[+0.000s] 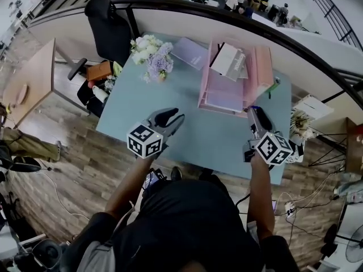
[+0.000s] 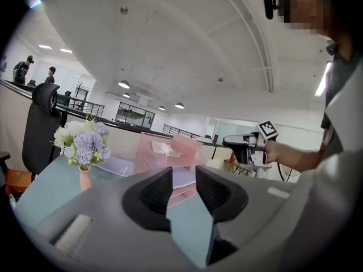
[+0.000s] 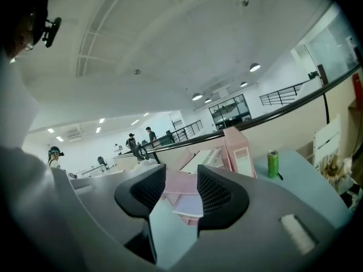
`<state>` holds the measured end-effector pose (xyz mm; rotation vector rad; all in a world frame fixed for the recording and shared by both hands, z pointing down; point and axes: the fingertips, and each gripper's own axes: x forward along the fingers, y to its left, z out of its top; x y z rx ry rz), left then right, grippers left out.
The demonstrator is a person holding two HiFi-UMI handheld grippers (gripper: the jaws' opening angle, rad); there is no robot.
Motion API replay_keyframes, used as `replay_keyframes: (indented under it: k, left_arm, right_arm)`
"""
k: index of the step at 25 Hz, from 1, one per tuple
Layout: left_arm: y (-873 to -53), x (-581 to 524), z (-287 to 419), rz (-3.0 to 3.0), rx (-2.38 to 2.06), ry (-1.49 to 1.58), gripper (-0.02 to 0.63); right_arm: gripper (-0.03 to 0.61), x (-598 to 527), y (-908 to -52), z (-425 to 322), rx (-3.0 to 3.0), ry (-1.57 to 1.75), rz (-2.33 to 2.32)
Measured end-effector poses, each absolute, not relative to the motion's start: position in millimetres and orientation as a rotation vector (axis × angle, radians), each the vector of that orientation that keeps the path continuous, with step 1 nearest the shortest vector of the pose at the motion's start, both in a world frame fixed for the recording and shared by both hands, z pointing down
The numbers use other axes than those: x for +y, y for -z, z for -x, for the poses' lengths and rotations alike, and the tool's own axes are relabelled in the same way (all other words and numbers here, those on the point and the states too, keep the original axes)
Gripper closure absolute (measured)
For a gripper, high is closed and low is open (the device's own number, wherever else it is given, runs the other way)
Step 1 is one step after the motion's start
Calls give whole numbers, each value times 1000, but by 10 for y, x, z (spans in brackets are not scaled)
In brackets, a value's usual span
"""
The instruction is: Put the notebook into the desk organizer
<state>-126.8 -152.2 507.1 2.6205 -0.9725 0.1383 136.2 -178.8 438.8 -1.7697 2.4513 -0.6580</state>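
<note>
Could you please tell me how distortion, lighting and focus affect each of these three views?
Head view: strong fisheye bends the railing and table edges, dim overall. Left gripper view: round black vignette, left claw soft up close, ceiling bright. Right gripper view: same round frame, pink organizer fairly sharp.

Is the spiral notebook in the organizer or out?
In. The spiral notebook lies flat in a lower tray of the pink organizer, with its near edge jutting out.
</note>
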Motion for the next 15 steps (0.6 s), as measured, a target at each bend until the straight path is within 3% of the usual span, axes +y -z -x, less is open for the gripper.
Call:
replay_keyframes:
  k: [15]
  left_arm:
    - [-4533, -1198, 1493, -2757, -947, -130, 453]
  right_arm:
    - [442, -1135, -3223, -649, 2803, 187, 1464]
